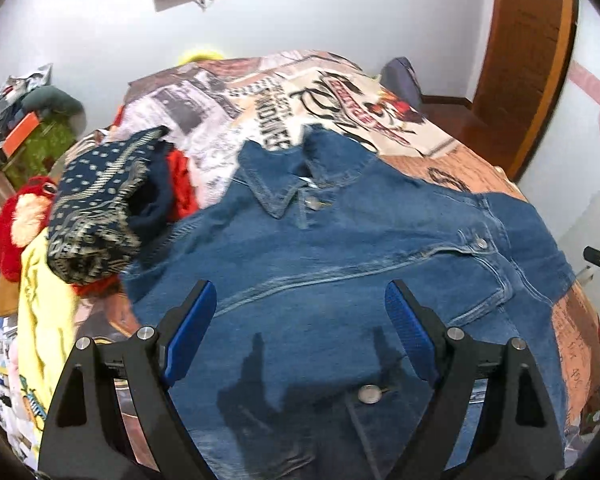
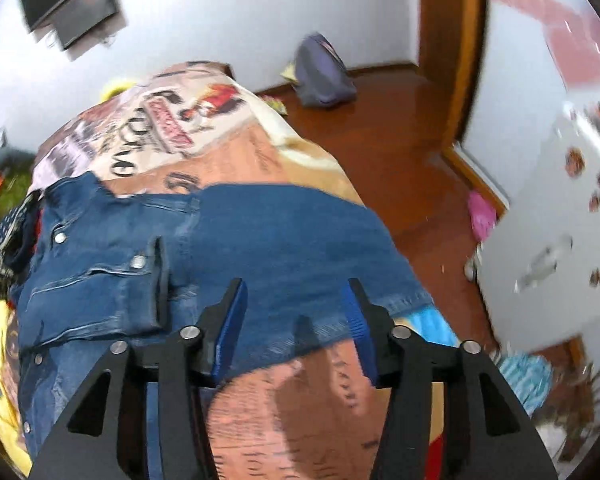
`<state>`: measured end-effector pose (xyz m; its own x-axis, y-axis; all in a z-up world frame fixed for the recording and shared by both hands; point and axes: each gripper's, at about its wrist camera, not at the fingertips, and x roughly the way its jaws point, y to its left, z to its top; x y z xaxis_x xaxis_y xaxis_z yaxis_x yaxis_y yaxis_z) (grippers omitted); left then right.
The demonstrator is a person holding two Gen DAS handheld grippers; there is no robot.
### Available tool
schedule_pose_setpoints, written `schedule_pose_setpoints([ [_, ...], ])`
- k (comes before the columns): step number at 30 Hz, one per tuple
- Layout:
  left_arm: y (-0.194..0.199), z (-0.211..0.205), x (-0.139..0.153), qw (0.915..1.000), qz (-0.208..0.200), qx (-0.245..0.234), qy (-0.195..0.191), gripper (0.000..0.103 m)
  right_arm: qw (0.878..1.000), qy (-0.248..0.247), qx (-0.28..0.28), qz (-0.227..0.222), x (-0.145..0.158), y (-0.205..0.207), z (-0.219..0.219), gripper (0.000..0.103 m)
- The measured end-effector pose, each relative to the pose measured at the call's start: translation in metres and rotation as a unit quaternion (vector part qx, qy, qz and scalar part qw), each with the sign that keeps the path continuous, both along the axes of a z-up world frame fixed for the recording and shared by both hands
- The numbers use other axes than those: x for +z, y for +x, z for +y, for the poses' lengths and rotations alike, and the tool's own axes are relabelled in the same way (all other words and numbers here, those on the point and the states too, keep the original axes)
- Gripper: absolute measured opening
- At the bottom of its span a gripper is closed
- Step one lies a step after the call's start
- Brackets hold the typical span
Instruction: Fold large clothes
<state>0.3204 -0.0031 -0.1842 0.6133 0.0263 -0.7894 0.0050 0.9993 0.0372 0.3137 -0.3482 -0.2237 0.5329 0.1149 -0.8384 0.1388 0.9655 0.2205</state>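
1. Left gripper (image 1: 300,304): jaws wide apart, nothing between them, above the denim jacket (image 1: 340,248).
2. Right gripper (image 2: 294,312): jaws part-open, empty, over the jacket's hem edge (image 2: 340,320).
3. Jacket lies front-up, spread on the printed bedspread (image 1: 340,92), collar (image 1: 276,192) far end.
4. Denim likely heavy and stiff, not slippery. Pinch at seams, hem corners or shoulders; avoid the buttons.

Clothes pile (image 1: 100,216) crowds the bed's (image 1: 440,140) left; right side open.
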Motion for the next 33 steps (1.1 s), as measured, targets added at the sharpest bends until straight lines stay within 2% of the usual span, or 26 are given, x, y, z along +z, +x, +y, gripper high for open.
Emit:
schedule_pose_setpoints([
  [7,0.006,-0.018,-0.019,0.9995,0.026,-0.015,-0.011,0.086,0.991,0.107,-0.053,0.065,-0.049,0.007,-0.036,0.047],
  [12,0.009,-0.021,-0.023,0.9992,0.032,-0.014,-0.020,0.086,0.983,0.156,-0.077,0.061,-0.062,0.018,-0.047,0.047],
  [19,0.011,-0.019,-0.028,0.9990,0.038,-0.009,-0.022,0.086,0.972,0.196,-0.112,0.062,-0.078,0.041,-0.060,0.046],
  [20,0.011,-0.017,-0.029,0.9989,0.039,-0.008,-0.023,0.086,0.972,0.191,-0.119,0.060,-0.076,0.041,-0.059,0.044],
  [22,0.010,-0.015,-0.029,0.9989,0.040,-0.006,-0.025,0.086,0.977,0.167,-0.121,0.057,-0.069,0.041,-0.054,0.027],
  [24,0.008,-0.013,-0.028,0.9989,0.039,-0.004,-0.024,0.086,0.982,0.143,-0.114,0.051,-0.061,0.041,-0.049,0.018],
  [28,0.004,-0.006,-0.025,0.9991,0.035,0.002,-0.023,0.086,0.991,0.087,-0.095,0.030,-0.032,0.033,-0.035,0.011],
  [33,-0.003,0.004,-0.019,0.9991,0.028,0.009,-0.031,0.086,0.994,0.082,-0.063,-0.030,0.012,0.024,-0.024,0.008],
])
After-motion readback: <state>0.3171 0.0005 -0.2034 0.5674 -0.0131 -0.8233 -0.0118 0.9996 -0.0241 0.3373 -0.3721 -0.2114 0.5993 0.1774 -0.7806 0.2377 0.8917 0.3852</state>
